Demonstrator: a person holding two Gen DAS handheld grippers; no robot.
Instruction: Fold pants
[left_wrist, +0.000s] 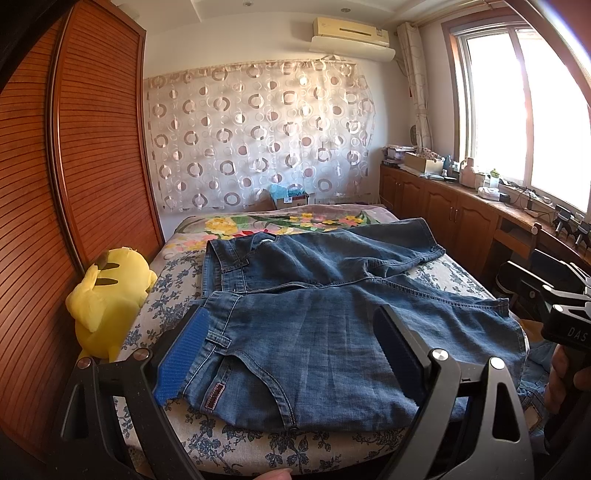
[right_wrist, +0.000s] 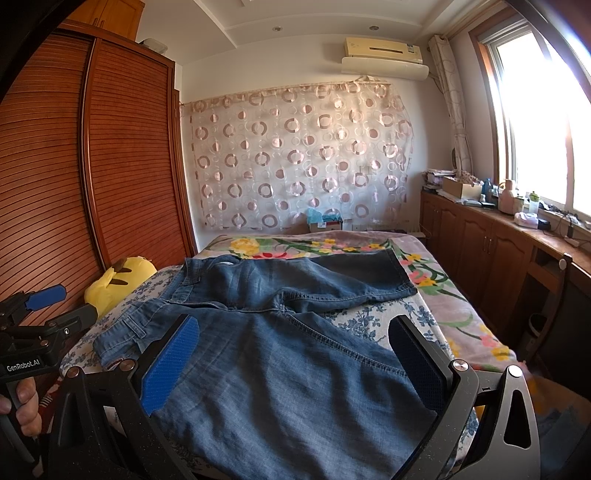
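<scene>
Both grippers stand wide apart in the jaw, gripping nothing: left gripper (left_wrist: 288, 354) over the waistband end, right gripper (right_wrist: 295, 365) over the near leg; jeans (left_wrist: 332, 325) lie flat on the bed (left_wrist: 236, 443), waistband left, legs running right.

- Pants (left_wrist: 314, 314) spread on the bed (left_wrist: 258, 446), waistband to the left, legs running right.
- Plush toy (left_wrist: 107, 295) left of the pants, against the wardrobe (left_wrist: 74, 166).
- Counter (right_wrist: 517, 236) along the right, under the window (right_wrist: 535, 110).
- Curtain (left_wrist: 258, 136) behind the bed.
</scene>
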